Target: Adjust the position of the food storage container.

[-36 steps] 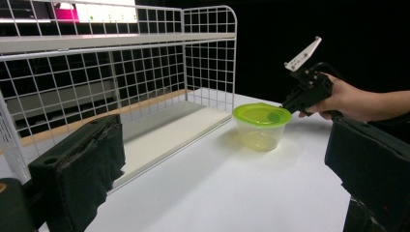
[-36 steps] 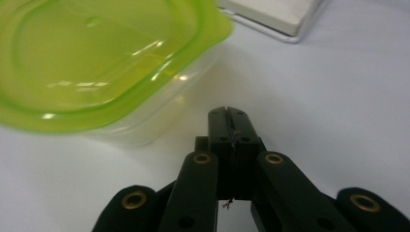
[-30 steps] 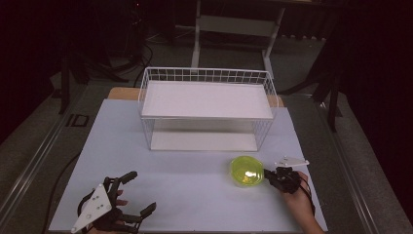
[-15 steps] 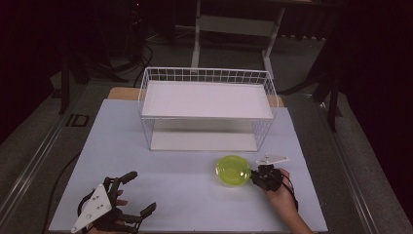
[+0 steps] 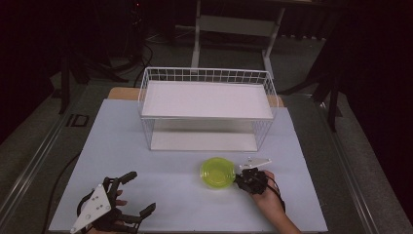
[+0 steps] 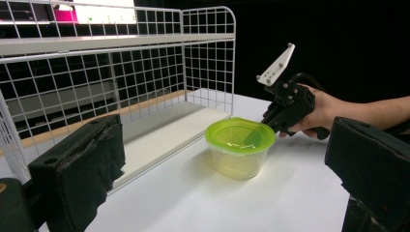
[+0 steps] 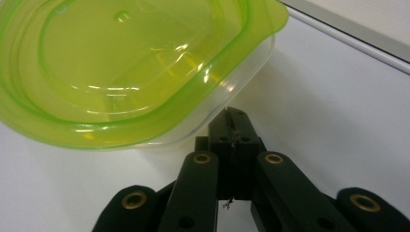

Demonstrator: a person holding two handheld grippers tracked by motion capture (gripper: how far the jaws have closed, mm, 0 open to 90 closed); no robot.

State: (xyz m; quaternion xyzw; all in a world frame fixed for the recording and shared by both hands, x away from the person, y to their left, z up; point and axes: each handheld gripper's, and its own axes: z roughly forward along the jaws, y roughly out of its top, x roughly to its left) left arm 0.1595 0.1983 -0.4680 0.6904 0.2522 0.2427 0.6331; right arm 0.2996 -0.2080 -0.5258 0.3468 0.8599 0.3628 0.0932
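We are working at a white desk, where a clear plastic tub with a translucent lime-green lid is sitting in front of a white wire two-tier shelf rack, just off its open lower tier. Our right gripper is pressing against the tub's near side, jaws drawn together with nothing between them, apparently nudging rather than gripping. Our left gripper is resting at the desk's near left corner, jaws spread wide apart and empty, well clear of the tub. We are judging the job as partway along: the tub is lying near the rack but not yet on either tier, so shelving it is what remains.
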